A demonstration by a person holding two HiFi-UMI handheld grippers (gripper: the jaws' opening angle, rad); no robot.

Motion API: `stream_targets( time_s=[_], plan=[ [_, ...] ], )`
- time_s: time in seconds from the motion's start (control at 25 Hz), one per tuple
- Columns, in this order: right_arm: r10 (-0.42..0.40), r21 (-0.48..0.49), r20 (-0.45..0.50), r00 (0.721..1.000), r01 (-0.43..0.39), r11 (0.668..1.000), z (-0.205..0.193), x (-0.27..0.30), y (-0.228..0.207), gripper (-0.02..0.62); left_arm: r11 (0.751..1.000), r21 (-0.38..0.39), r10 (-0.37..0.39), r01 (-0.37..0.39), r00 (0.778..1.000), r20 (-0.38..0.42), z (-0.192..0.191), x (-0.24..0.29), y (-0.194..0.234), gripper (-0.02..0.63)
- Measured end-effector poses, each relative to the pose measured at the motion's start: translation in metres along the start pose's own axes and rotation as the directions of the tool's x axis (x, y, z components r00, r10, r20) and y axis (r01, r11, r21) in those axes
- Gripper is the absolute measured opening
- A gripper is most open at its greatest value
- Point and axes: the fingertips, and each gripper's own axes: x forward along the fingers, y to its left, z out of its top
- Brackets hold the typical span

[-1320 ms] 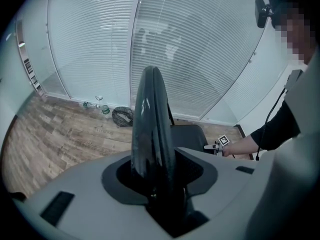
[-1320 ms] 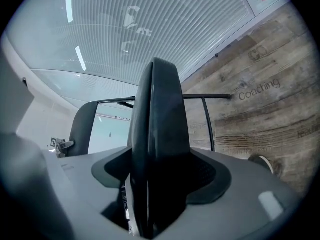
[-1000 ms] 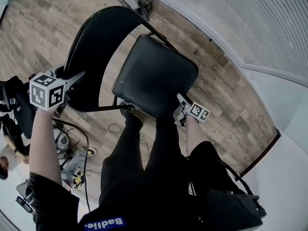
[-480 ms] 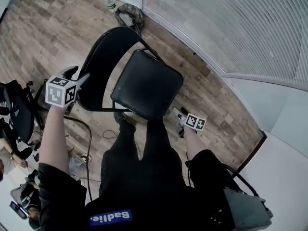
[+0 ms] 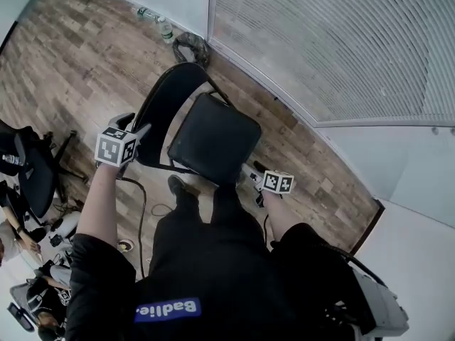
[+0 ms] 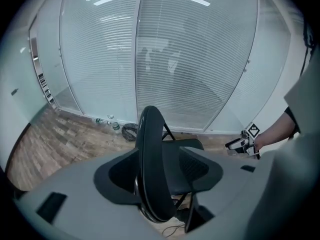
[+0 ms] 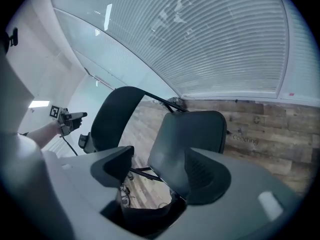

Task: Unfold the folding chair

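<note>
The black folding chair stands opened on the wood floor, its seat (image 5: 213, 137) level and its curved backrest (image 5: 167, 101) upright. My left gripper (image 5: 142, 128) hovers at the backrest's near edge, jaws spread wide. In the left gripper view the backrest (image 6: 150, 154) shows edge-on in line with the open left gripper (image 6: 161, 171), with no pad pressing on it. My right gripper (image 5: 250, 169) is open just off the seat's near right corner. The right gripper view looks past the open right gripper (image 7: 157, 166) to the seat (image 7: 187, 134) and backrest (image 7: 112, 116).
A glass wall with blinds (image 5: 320, 41) runs behind the chair. Plastic bottles (image 5: 153, 16) and a dark bag (image 5: 188, 48) lie at its foot. An office chair (image 5: 32, 169) and a floor cable (image 5: 142, 204) are at the left. My shoe (image 5: 178, 185) is under the seat's front.
The view has pulled up and back from the chair. Both grippers have drawn off with it: the left from the backrest, the right from the seat corner. The chair stays standing open.
</note>
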Motion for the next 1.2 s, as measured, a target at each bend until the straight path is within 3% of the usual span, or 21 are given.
stream_targets(
  time_s=[0.24, 0.48, 0.76, 0.92, 1.2],
  plan=[
    [0.070, -0.123, 0.006, 0.998, -0.069, 0.990, 0.022, -0.024, 0.063, 0.316, 0.999, -0.026, -0.041, 0.043, 0.994, 0.098, -0.006, -0.040, -0.047, 0.232],
    [0.179, -0.273, 0.034, 0.983, -0.163, 0.948, 0.052, -0.040, 0.150, 0.304, 0.994, -0.020, -0.105, 0.112, 0.971, 0.215, -0.002, -0.080, -0.103, 0.232],
    [0.315, -0.428, 0.023, 0.949, -0.275, 0.861, 0.067, -0.053, 0.250, 0.262, 0.982, 0.066, -0.187, 0.175, 0.923, 0.336, 0.027, -0.115, -0.160, 0.231],
    [0.382, -0.508, 0.033, 0.923, -0.314, 0.802, 0.078, -0.069, 0.297, 0.231, 0.978, 0.068, -0.208, 0.197, 0.891, 0.404, 0.046, -0.141, -0.179, 0.230],
    [0.476, -0.605, 0.083, 0.875, -0.336, 0.722, 0.103, -0.102, 0.360, 0.170, 0.981, 0.106, -0.196, 0.165, 0.846, 0.495, 0.065, -0.177, -0.191, 0.180]
  ],
)
